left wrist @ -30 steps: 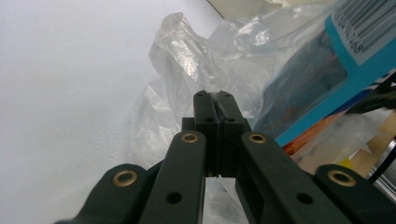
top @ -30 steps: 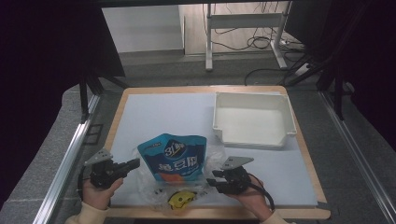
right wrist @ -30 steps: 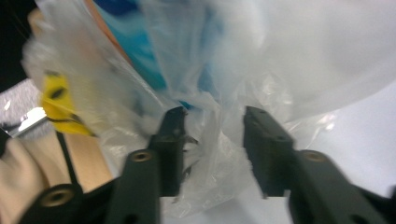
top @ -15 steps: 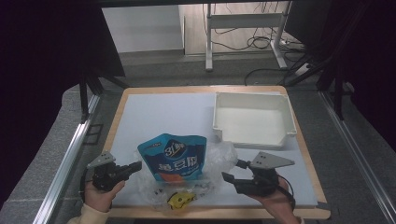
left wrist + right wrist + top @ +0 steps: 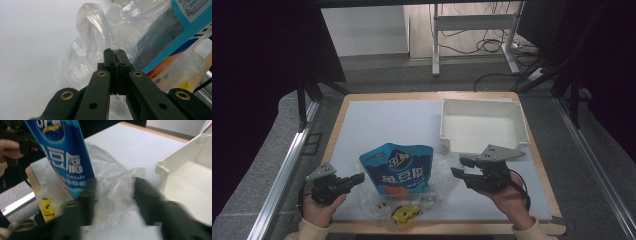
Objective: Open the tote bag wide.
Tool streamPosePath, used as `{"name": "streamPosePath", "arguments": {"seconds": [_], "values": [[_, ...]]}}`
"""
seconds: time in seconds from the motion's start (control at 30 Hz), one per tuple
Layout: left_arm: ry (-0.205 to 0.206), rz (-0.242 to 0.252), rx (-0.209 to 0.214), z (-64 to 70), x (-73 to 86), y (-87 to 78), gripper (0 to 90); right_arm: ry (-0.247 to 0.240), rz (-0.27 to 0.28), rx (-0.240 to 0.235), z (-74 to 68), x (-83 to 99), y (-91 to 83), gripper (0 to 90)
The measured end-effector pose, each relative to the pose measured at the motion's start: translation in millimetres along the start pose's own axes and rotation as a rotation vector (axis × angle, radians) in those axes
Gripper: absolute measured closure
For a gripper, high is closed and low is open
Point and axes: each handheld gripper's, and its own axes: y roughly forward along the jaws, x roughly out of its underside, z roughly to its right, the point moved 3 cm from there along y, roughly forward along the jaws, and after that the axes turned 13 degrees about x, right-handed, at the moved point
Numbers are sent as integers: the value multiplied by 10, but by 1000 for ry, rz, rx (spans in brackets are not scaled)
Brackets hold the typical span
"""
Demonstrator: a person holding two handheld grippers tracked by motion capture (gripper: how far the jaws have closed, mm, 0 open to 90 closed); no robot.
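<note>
**Bag pinched on the left, right gripper spread**

Bench (image 5: 377,120) surface: pale blue-grey mat on a wood-edged top, dark surroundings, grey floor with cables beyond the far edge.

White plastic tray (image 5: 521,131) sits at the far right corner of the bench, open side up.

Clear plastic bag (image 5: 442,172) lies crumpled near the middle of the near edge, spreading toward both grippers. In the left gripper view its film (image 5: 85,47) bunches up right at the jaw tips.

Blue fish-tofu pouch (image 5: 398,167) stands roughly upright inside the bag, printed face toward the near edge; the right gripper view shows the lettering "Fishtofu" on it (image 5: 67,157). A small yellow item (image 5: 404,214) lies in the bag just in front of the pouch, at the near edge of the bench.

Right gripper (image 5: 461,166), held in a hand near the right near corner, points left toward the bag. Jaws stand apart, released; its own view is motion-blurred, with bag film (image 5: 115,187) between the two jaws. Contact cannot be told.

Left gripper (image 5: 357,178), held in a hand at the left near corner, points right at the bag's left side. Jaws clenched together, grasping a fold of the bag film between the tips (image 5: 116,53).
</note>
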Motion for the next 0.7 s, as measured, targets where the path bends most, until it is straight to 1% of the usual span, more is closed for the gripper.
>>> {"name": "streamPosePath", "arguments": {"seconds": [0.03,0.07,0.1,0.13,0.23,0.27,0.33,0.37,0.4,0.43,0.47,0.57,0.7], "values": [[-2,0,0,-9,7,-7,900,-12,-17,-32,-14,38,52,798],[-2,0,0,-9,7,-7,900,-12,-17,-32,-14,38,52,798],[-3,1,0,-11,12,-9,900,-19,-18,-36,-24,53,71,833],[-5,-2,-2,-14,23,-18,900,-28,-21,-26,-37,79,94,853],[-7,-5,-4,-19,42,-29,900,-16,-15,-11,-26,103,108,862],[-11,-10,-7,-22,65,-36,900,-7,-17,5,0,147,125,869],[-13,-12,-9,-22,78,-36,900,-2,-23,14,15,179,140,870],[-15,-21,-10,-30,105,-34,900,6,-32,32,50,254,176,871],[-15,-21,-10,-30,105,-34,900,6,-32,32,50,254,176,871],[-21,-30,-13,-42,129,-31,900,20,-43,43,89,328,218,872],[-22,-34,-14,-50,142,-30,900,22,-49,52,107,361,238,872],[-27,-42,-18,-62,168,-25,900,24,-72,69,148,446,299,872],[-35,-76,-35,-102,242,-13,900,27,-90,81,178,521,346,872]]}}
